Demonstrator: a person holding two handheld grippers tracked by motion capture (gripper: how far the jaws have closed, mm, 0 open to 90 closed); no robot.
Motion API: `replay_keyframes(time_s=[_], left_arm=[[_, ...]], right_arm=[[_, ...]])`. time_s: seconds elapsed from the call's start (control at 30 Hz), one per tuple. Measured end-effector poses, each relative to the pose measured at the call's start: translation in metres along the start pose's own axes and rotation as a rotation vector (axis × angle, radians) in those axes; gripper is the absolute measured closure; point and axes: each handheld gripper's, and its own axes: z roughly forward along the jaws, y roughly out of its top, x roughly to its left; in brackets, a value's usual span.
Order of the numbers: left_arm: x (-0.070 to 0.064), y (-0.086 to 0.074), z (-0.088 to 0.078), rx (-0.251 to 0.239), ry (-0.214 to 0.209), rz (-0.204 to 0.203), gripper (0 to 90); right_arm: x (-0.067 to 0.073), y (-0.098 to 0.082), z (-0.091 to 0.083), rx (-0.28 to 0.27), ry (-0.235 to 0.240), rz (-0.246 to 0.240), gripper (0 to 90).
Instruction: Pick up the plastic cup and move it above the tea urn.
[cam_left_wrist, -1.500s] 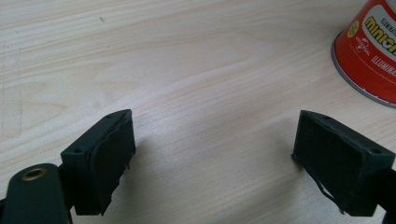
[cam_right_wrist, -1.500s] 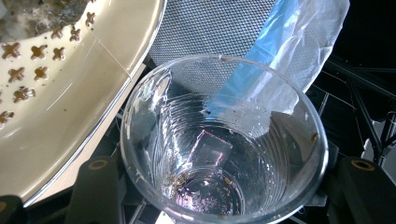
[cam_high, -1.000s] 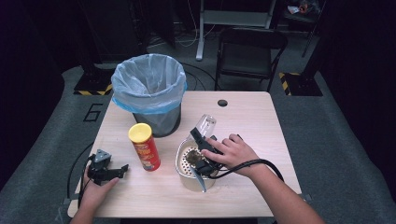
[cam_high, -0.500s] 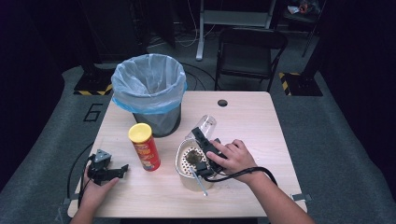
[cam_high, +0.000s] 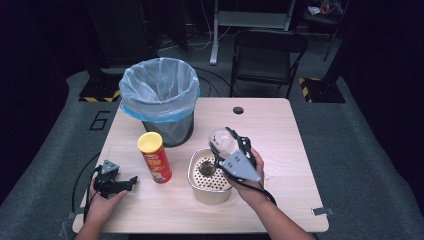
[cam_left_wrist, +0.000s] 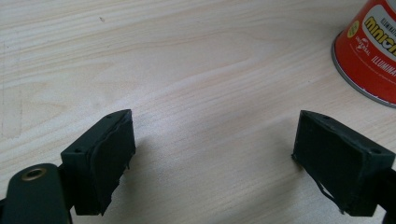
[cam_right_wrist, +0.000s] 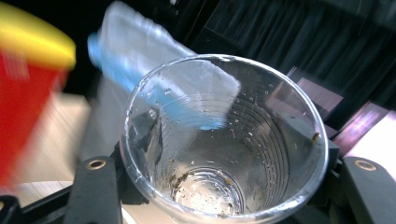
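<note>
Your right gripper (cam_high: 223, 145) has a clear plastic cup (cam_right_wrist: 224, 140) clamped between its jaws, one jaw on each side of the wall, about half closed. The cup is tipped on its side above the far rim of the metal pot (cam_high: 195, 176), mouth turned away from you. It is ribbed, thin-walled and round; water droplets cling inside, and a few dark specks lie at the bottom and near the rim.

The pot stands on the counter (cam_high: 280, 130) just under your right hand (cam_high: 247, 180). It is squarish with rounded corners, and a perforated insert sits inside it. A dark, wet clump lies on the perforated surface near the far side.

Behind it stands a black bin (cam_high: 159, 100) lined with a pale blue bag that folds over its rim; what is inside it cannot be made out. Just in front of the bin is a red tube can (cam_high: 155, 157) with a yellow lid, upright and closed.

Your left gripper (cam_left_wrist: 212, 158) rests low over the pale wood-grain counter, jaws wide apart with nothing between them, the can's base off to one side.
</note>
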Motion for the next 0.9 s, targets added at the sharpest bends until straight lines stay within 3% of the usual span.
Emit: replay_keyframes(time_s=[0.03,0.1,0.13,0.17,0.2,0.23,0.37,0.43,0.57,0.67,0.73,0.77,0.8,0.83,0.9], left_arm=[[0.0,0.0,0.0,0.0,-0.001,0.001,12.5],[0.0,0.0,0.0,0.0,-0.001,0.0,12.5],[0.0,0.0,0.0,0.0,-0.001,0.0,12.5],[0.0,0.0,0.0,0.0,-0.001,0.0,12.5],[0.0,0.0,0.0,0.0,-0.001,0.0,12.5],[0.0,0.0,0.0,0.001,0.0,0.001,12.4],[0.0,0.0,0.0,0.003,-0.001,-0.001,12.2],[0.0,0.0,0.0,0.003,-0.001,0.0,12.2],[-0.001,0.0,0.0,0.003,-0.003,-0.003,12.2],[0.0,0.0,0.0,0.003,-0.012,0.008,11.9],[-0.001,0.0,0.0,0.007,-0.021,0.013,11.9],[-0.002,0.0,0.0,-0.001,-0.02,0.017,11.8],[-0.002,0.0,0.0,-0.001,-0.02,0.017,11.8],[-0.002,0.0,0.0,0.0,-0.02,0.018,11.8],[-0.002,0.0,0.0,0.001,-0.02,0.019,11.8]], right_arm=[[-0.012,0.0,0.001,0.006,0.067,0.244,34.7],[-0.02,-0.001,0.003,0.009,0.12,0.41,34.8],[-0.02,-0.001,0.003,0.009,0.12,0.41,34.8],[-0.028,-0.002,0.003,0.005,0.163,0.537,34.8],[-0.028,-0.002,0.003,0.005,0.163,0.537,34.8],[-0.033,-0.003,0.003,0.006,0.208,0.611,34.9],[-0.04,0.001,0.001,0.016,0.295,0.723,35.1],[-0.043,0.009,-0.001,0.027,0.301,0.714,35.2],[-0.05,0.034,-0.002,0.036,0.281,0.616,35.2],[-0.056,0.057,0.003,0.044,0.28,0.57,35.2],[-0.057,0.064,0.006,0.05,0.277,0.562,35.2],[-0.06,0.08,0.013,0.066,0.271,0.515,35.2],[-0.06,0.08,0.013,0.066,0.271,0.515,35.2],[-0.064,0.094,0.022,0.08,0.271,0.491,35.1],[-0.069,0.106,0.033,0.083,0.274,0.484,35.1]])
